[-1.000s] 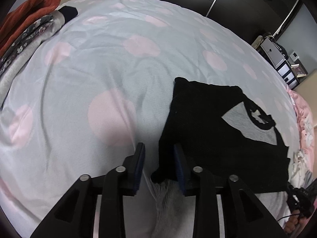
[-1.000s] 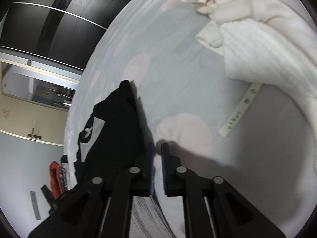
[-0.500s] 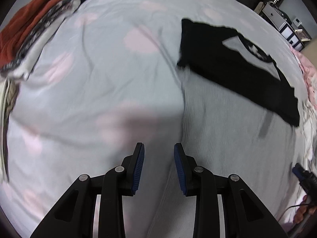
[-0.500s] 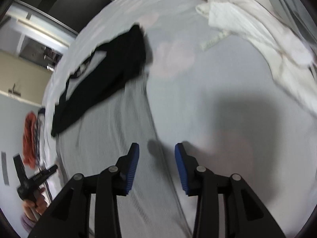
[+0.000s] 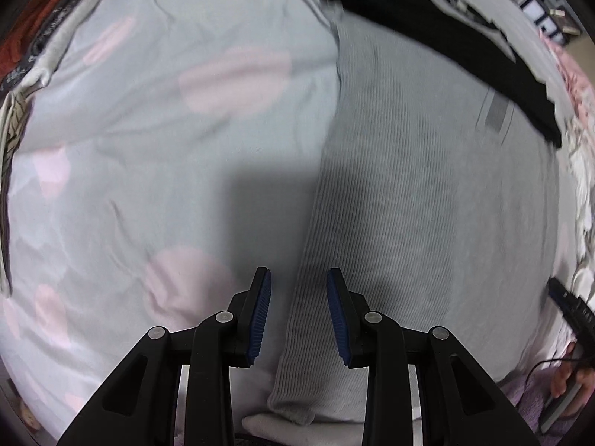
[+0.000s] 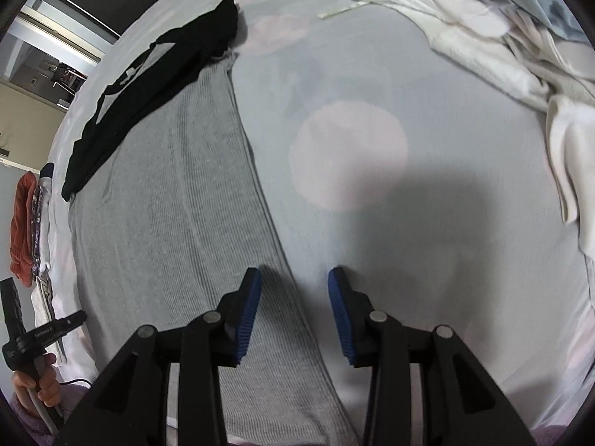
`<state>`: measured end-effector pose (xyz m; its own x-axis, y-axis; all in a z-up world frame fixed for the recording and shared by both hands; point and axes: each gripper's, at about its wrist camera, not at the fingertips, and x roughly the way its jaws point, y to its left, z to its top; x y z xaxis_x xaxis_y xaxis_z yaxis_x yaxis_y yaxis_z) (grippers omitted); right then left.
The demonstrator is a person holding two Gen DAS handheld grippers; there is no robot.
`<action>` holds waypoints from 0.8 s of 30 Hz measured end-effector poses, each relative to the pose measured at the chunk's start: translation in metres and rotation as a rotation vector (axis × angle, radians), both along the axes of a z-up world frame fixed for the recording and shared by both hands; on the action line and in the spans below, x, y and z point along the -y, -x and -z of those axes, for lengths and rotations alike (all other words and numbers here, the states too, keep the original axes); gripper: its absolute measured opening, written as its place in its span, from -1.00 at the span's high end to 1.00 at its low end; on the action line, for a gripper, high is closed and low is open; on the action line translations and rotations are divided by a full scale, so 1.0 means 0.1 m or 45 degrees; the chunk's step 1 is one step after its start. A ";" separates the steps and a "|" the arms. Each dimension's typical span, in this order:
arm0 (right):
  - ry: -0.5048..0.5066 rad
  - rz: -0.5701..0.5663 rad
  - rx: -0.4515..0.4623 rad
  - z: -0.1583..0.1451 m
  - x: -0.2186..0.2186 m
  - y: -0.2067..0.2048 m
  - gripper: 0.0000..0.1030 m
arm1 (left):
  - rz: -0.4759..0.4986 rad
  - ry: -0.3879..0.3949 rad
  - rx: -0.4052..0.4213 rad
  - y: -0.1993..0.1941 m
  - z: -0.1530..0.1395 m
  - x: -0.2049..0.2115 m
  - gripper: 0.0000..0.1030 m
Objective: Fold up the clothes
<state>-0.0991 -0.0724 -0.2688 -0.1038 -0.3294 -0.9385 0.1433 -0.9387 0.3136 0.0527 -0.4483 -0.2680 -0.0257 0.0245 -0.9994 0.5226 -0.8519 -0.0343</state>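
I am holding my left gripper (image 5: 298, 306) wide apart over the near left edge of the grey ribbed garment (image 5: 420, 193), gripping nothing. My right gripper (image 6: 293, 310) is spread just as wide over the garment's opposite edge, also gripping nothing. The garment is lying flat on the pink-dotted bedsheet (image 5: 167, 130), and a black top (image 6: 148, 70) is lying across its far end. White clothes (image 6: 483, 37) are sitting piled at the right.

A bed (image 6: 427, 223) with a pale pink-dotted sheet carried a flat grey ribbed garment (image 6: 178, 223). White laundry (image 6: 483, 48) and a reddish clothes stack (image 6: 20, 230) lay at its edges
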 end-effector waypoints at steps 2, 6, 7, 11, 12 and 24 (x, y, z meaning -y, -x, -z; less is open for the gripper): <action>-0.014 -0.009 0.006 0.01 0.00 -0.04 0.28 | 0.023 0.016 0.040 0.01 0.04 -0.05 0.36; -0.059 -0.041 0.003 0.00 0.02 -0.13 0.28 | 0.063 0.049 0.085 0.05 0.08 -0.14 0.36; -0.075 -0.052 -0.001 0.00 0.03 -0.15 0.30 | 0.077 0.057 0.093 0.06 0.09 -0.16 0.36; -0.146 -0.087 -0.031 -0.01 0.07 -0.20 0.54 | 0.184 0.111 0.113 0.11 0.11 -0.30 0.38; -0.147 -0.095 -0.037 -0.01 0.08 -0.21 0.63 | 0.197 0.120 0.116 0.12 0.11 -0.32 0.39; -0.027 -0.003 -0.127 -0.16 -0.17 -0.16 0.86 | 0.160 0.089 -0.051 0.26 -0.10 -0.33 0.91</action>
